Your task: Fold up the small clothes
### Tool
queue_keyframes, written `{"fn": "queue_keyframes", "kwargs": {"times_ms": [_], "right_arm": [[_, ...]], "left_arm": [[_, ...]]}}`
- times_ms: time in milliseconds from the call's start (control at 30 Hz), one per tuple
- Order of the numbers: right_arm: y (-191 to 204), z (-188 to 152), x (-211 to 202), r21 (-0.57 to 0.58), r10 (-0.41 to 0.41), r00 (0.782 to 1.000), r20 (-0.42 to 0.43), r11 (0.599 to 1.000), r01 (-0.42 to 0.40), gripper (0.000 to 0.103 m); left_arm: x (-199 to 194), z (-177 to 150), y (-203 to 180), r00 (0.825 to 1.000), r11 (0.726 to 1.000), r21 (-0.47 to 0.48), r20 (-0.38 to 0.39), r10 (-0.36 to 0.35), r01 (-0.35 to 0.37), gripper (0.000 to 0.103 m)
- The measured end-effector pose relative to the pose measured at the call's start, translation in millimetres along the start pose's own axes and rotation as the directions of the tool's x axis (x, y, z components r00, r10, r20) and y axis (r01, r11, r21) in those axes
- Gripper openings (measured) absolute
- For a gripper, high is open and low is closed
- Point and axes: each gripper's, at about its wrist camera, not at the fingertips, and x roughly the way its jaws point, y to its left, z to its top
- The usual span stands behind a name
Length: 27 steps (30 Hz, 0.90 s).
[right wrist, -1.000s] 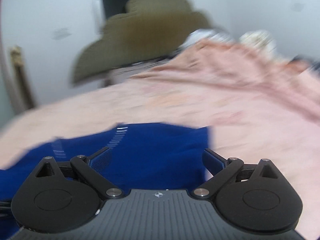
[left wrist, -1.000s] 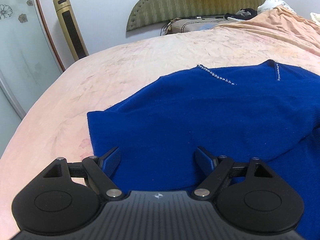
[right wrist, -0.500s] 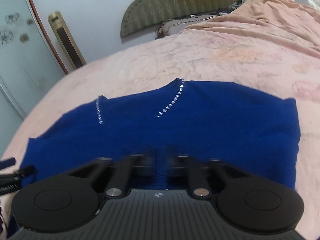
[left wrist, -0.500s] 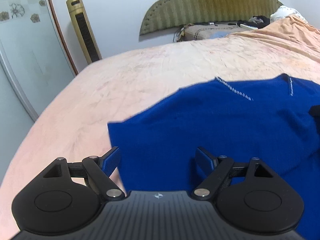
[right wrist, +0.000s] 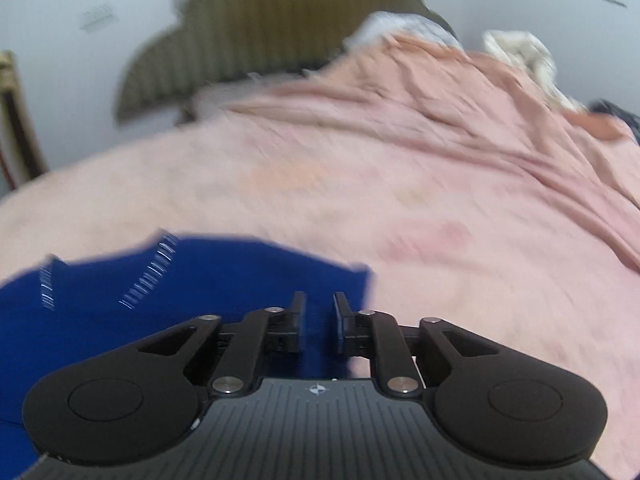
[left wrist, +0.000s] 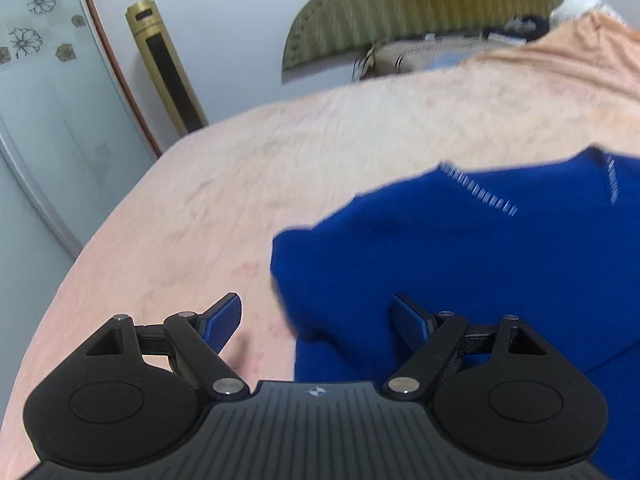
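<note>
A royal blue knit top (left wrist: 460, 264) with sparkly trim at the neckline (left wrist: 480, 196) lies on the pink bedspread (left wrist: 248, 184). My left gripper (left wrist: 316, 320) is open, straddling the top's left edge low over the bed. In the right wrist view the top (right wrist: 168, 304) fills the lower left. My right gripper (right wrist: 318, 316) is nearly shut, with blue fabric between its jaws near the top's right edge.
A gold tower fan (left wrist: 168, 68) and a glass door (left wrist: 44, 92) stand at the left. An olive headboard (left wrist: 420, 8) and pillows are at the back. A rumpled peach blanket (right wrist: 500, 128) covers the bed's right side.
My right gripper has closed from open onto the top's fabric and swung right. My left gripper has shifted left, from over the cloth to its left edge.
</note>
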Motion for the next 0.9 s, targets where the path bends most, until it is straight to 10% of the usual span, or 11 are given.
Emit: {"fn": "queue_keyframes", "kwargs": {"times_ms": [200,300,500,667,900], "right_arm": [[31,-16,-20,-0.131,0.172,0.985,0.035,0.977,-0.166,0.057],[37,-22,3,-0.125,0.1,0.993,-0.07,0.986,-0.108,0.058],[36,-33,-30,-0.102,0.084,0.996,0.036,0.992,-0.08,0.085],[42,-59,-26,-0.159,-0.03,0.999,-0.015,0.987,0.027,0.085],[49,-85,-74,-0.172,0.138,0.99,0.014,0.976,-0.134,0.094]], "left_arm": [[-5,-6,-3,1.0,1.0,0.026,-0.005,0.018,-0.018,0.082],[-26,-11,0,1.0,1.0,0.011,0.012,-0.027,0.027,0.082],[-37,-25,-14,0.997,0.997,0.007,-0.02,-0.08,0.08,0.083],[-48,-35,-21,0.993,0.993,0.004,-0.026,-0.119,0.119,0.083],[-61,-46,-24,0.987,0.988,-0.015,-0.045,-0.156,0.155,0.083]]}}
